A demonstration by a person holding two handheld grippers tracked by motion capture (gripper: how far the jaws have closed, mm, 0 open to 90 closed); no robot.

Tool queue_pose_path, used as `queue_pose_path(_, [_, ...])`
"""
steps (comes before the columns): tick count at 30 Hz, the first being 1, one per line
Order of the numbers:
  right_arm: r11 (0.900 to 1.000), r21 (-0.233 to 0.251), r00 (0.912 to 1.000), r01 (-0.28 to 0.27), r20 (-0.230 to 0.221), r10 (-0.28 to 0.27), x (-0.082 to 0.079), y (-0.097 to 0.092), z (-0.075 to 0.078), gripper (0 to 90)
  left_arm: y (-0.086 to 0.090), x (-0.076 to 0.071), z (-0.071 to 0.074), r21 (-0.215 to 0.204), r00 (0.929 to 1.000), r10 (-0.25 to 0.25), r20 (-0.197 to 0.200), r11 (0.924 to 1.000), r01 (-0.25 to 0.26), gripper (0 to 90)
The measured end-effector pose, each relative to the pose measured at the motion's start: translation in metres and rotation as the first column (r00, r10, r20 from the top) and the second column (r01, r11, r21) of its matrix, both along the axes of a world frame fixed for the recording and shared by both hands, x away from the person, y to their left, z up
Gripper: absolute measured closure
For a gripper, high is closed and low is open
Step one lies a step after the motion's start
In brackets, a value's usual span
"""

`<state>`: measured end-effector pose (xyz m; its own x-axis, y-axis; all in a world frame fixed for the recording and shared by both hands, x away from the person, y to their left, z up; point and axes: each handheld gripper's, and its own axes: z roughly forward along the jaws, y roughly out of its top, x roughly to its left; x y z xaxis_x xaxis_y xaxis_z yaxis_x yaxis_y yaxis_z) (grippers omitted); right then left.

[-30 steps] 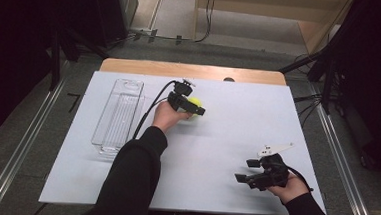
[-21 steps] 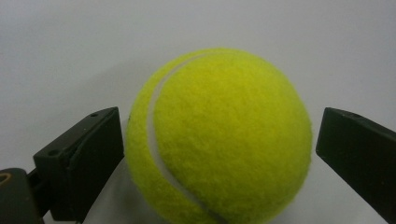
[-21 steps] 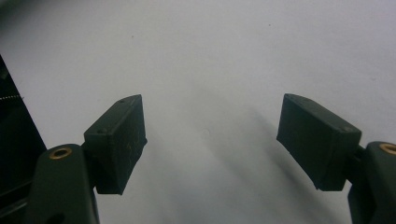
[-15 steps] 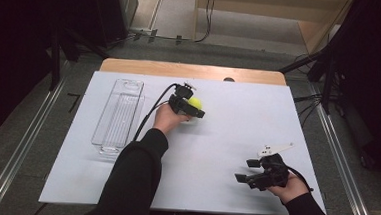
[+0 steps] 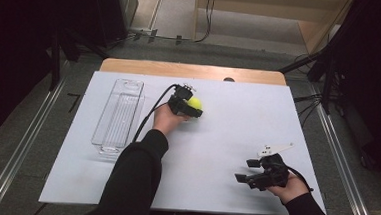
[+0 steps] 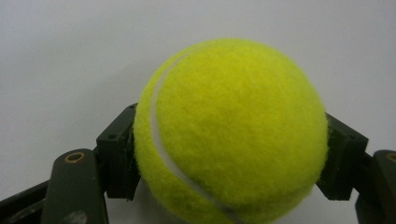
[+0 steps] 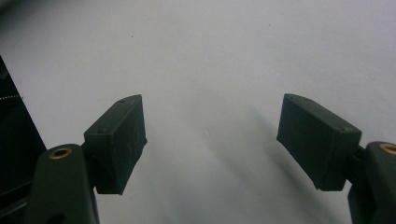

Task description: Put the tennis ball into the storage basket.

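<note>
Left gripper view: left hand-held gripper (image 6: 229, 161) just closed, clamped on fuzzy yellow tennis ball (image 6: 233, 130) w/ pads at widest sides, prob. for lift; right hand-held gripper (image 7: 210, 140) idle, jaws apart.

One yellow tennis ball (image 6: 231, 130), between left gripper's jaws; two grippers: left gripper (image 5: 192, 106), right gripper (image 5: 250, 172), nothing between its jaws; one clear plastic tray (image 5: 119, 114), well left of both; one white tabletop (image 5: 237, 125).

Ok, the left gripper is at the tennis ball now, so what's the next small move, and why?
Probably lift it a little. The left gripper has just been closing its jaws, and both pads now press the tennis ball at its sides. The clear tray lies open beside it, a likely place for the ball.
</note>
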<state>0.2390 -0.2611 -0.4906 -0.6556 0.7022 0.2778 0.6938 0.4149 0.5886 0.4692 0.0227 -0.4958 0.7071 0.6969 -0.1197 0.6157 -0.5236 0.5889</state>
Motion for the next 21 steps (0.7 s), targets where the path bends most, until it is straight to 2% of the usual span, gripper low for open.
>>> queue_pose_path(10, [1.0000, 0.001, 1.0000, 0.000, 0.000, 0.000, 0.000, 0.000, 0.000, 21.6, 0.001, -0.001, 0.000, 0.002, 1.0000, -0.007, 0.001, 1.0000, 0.007, 26.2])
queue_pose_path(17, [1.0000, 0.001, 1.0000, 0.000, 0.001, 0.000, 0.000, 0.000, 0.000, 21.6, 0.003, -0.002, 0.004, 0.013, 0.9997, -0.016, -0.020, 0.9998, 0.016, 26.3])
queue_pose_path(21, [1.0000, 0.002, 1.0000, 0.000, -0.001, 0.000, 0.000, 0.000, 0.000, 21.6, 0.003, -0.005, 0.010, -0.015, 0.9994, -0.018, -0.030, 0.9997, 0.018, 26.3])
